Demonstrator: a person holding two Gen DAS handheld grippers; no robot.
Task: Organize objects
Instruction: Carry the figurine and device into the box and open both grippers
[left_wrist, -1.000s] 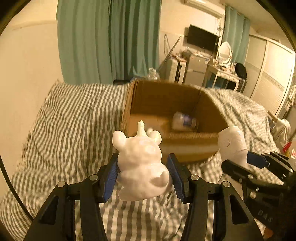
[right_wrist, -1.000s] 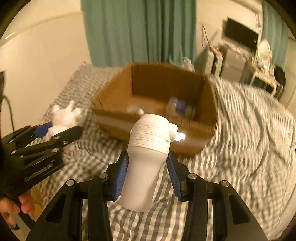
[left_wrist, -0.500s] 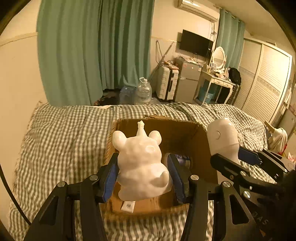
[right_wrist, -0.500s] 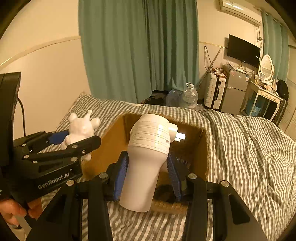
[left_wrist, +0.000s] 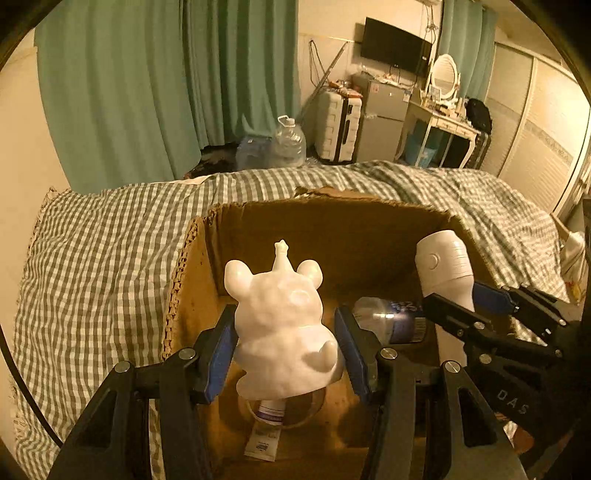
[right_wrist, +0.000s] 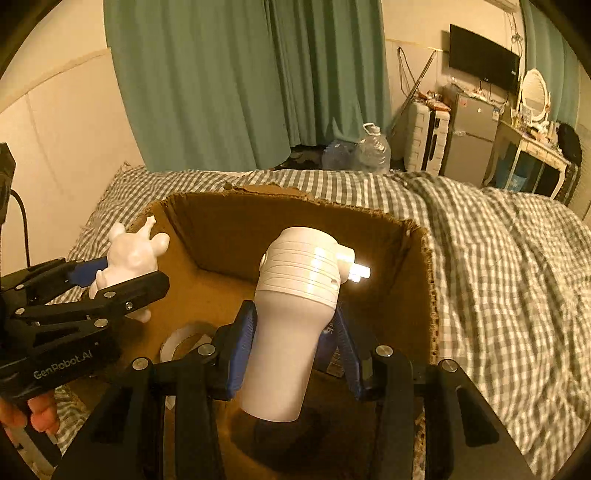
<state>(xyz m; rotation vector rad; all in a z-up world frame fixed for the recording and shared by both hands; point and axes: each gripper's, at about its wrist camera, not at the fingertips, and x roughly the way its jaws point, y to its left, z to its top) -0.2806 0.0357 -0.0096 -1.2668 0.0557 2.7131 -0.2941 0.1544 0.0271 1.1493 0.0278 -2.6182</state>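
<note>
My left gripper (left_wrist: 286, 343) is shut on a white animal figurine (left_wrist: 282, 321) and holds it above the left side of an open cardboard box (left_wrist: 192, 280). My right gripper (right_wrist: 293, 336) is shut on a white ribbed device (right_wrist: 295, 314) with a short lit nozzle, held above the box's (right_wrist: 417, 280) right side. Each gripper shows in the other's view: the right gripper (left_wrist: 458, 299) with its device, the left gripper (right_wrist: 122, 273) with the figurine (right_wrist: 133, 258). Inside the box lie a clear bottle with a blue label (left_wrist: 388, 317), a tape roll (right_wrist: 184, 339) and a small tube (left_wrist: 266, 432).
The box sits on a bed with a green-and-white checked cover (left_wrist: 92, 266). Green curtains (left_wrist: 166, 85) hang behind. On the floor beyond stand water jugs (left_wrist: 284, 144), a white suitcase (left_wrist: 338, 125), a small fridge (left_wrist: 380, 118) and a dressing table (left_wrist: 439, 129).
Both grippers have moved forward from in front of the box to above its open top, still holding the figurine and the device. The box floor has come into view below them.
</note>
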